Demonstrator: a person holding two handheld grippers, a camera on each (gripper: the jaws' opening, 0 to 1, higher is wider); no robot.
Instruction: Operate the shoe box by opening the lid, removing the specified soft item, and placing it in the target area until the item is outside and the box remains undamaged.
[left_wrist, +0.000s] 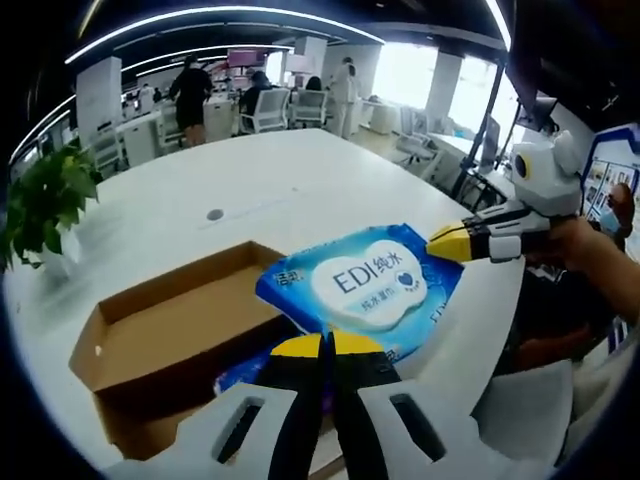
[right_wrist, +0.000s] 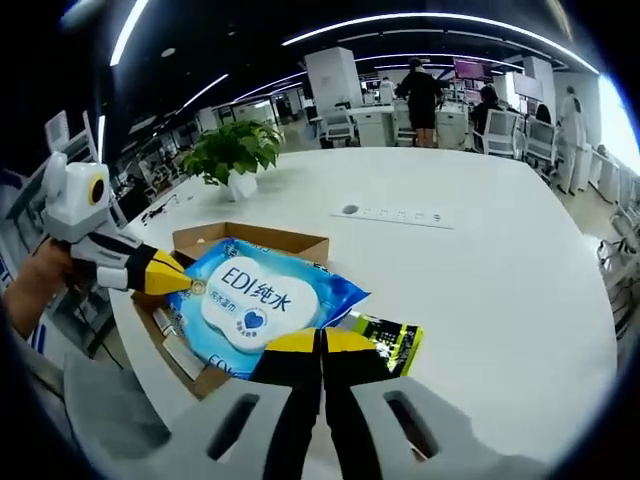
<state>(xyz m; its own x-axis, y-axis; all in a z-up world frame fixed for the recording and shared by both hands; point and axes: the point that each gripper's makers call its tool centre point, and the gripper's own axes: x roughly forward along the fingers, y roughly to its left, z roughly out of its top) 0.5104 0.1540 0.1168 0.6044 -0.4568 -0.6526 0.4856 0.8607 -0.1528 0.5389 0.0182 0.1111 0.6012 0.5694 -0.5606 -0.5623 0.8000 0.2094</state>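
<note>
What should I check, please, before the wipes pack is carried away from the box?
1. Lid open: ok, the box is open.
2. Left gripper shut on the wipes pack: ok.
3. Right gripper shut on its opposite edge: ok.
4. Pack clear of the box: not ok, it hangs partly over it.
5. Table free for landing: ok, beyond the green packet.
6. Box undamaged: cannot tell.

Both grippers face each other, jaws pressed together: the left gripper and the right gripper, each gripped by a hand.
</note>
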